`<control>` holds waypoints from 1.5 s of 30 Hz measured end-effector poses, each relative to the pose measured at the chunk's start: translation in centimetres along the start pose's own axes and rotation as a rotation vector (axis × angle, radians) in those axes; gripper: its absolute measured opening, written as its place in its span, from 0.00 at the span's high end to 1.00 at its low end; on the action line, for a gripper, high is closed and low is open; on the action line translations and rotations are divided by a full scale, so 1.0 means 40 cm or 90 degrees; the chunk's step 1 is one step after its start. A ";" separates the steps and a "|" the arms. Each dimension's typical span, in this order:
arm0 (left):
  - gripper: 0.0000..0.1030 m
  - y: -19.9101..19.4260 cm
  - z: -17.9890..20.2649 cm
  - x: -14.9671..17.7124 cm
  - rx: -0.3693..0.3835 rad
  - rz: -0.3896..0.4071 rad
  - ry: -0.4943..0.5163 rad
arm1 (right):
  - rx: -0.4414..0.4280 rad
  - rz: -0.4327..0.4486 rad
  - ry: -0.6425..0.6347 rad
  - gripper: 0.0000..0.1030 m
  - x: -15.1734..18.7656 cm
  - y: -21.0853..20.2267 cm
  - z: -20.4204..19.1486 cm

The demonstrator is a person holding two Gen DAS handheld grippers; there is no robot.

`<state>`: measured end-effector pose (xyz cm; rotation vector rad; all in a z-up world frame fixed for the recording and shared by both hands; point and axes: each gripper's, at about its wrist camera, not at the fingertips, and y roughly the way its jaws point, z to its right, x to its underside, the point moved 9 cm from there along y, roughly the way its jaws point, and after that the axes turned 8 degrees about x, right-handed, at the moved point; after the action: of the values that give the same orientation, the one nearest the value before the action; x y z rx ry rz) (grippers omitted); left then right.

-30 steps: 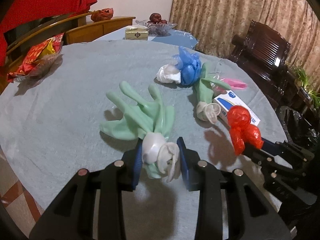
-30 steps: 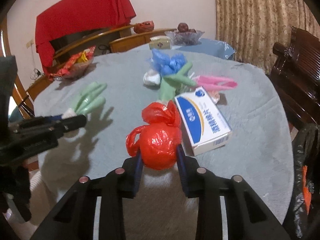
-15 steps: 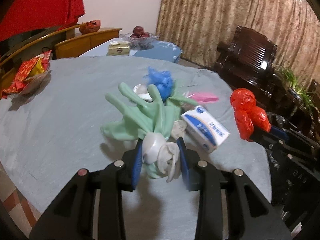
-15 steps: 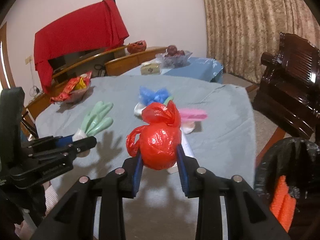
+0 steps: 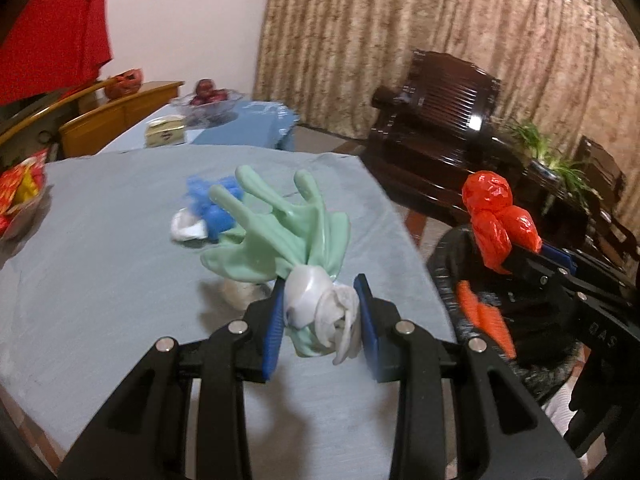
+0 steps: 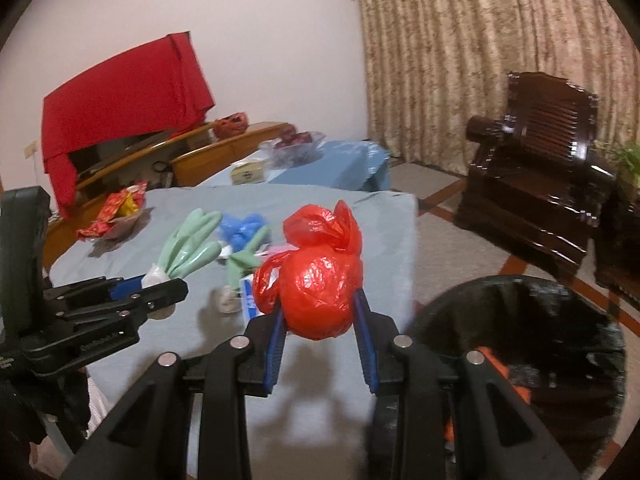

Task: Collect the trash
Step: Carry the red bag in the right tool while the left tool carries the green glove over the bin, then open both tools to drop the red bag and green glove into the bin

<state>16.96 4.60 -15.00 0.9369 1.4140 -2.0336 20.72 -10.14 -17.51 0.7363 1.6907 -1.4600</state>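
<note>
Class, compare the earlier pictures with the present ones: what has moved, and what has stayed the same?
Both grippers rose off the table and swung toward the black bin, carrying the green glove and the red bag. Both grips are unchanged; the blue bag stayed on the table.

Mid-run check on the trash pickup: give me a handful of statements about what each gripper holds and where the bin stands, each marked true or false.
1. The left gripper is shut on a green rubber glove. True.
2. The right gripper is empty. False: it is shut on a knotted red plastic bag.
3. The black-lined trash bin stands on the table. False: it stands on the floor beside the table's edge.
4. Something orange already lies inside the bin. True.
5. A blue crumpled bag lies on the table. True.
6. The glove rests flat on the table. False: it is lifted clear, fingers pointing up and away.
</note>
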 end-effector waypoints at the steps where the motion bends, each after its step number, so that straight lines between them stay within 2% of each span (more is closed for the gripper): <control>1: 0.69 0.008 0.026 -0.005 0.011 -0.001 0.006 | 0.012 0.001 0.003 0.69 0.002 -0.009 0.026; 14: 0.68 0.122 0.308 -0.021 0.127 -0.027 0.095 | 0.120 -0.004 0.061 0.69 0.044 -0.090 0.292; 22: 0.68 0.210 0.454 -0.010 0.181 -0.046 0.142 | 0.175 -0.019 0.099 0.69 0.084 -0.113 0.439; 31: 0.68 0.297 0.558 0.013 0.227 -0.067 0.172 | 0.218 -0.039 0.128 0.69 0.119 -0.112 0.549; 38: 0.68 0.347 0.587 0.017 0.233 -0.080 0.177 | 0.233 -0.049 0.138 0.69 0.141 -0.106 0.602; 41: 0.62 0.361 0.599 0.017 0.239 -0.088 0.176 | 0.241 -0.051 0.140 0.64 0.147 -0.102 0.612; 42: 0.57 0.362 0.599 0.015 0.242 -0.086 0.176 | 0.244 -0.051 0.141 0.62 0.149 -0.101 0.616; 43: 0.48 0.361 0.598 0.014 0.243 -0.083 0.177 | 0.246 -0.053 0.141 0.54 0.151 -0.100 0.618; 44: 0.44 0.362 0.603 0.011 0.245 -0.080 0.177 | 0.249 -0.051 0.141 0.47 0.152 -0.100 0.622; 45: 0.40 0.361 0.602 0.010 0.246 -0.078 0.176 | 0.252 -0.050 0.142 0.46 0.154 -0.101 0.624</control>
<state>20.88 -22.99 -18.52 1.3663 1.2568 -2.3968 18.56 -35.75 -21.71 1.0889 1.6219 -1.8542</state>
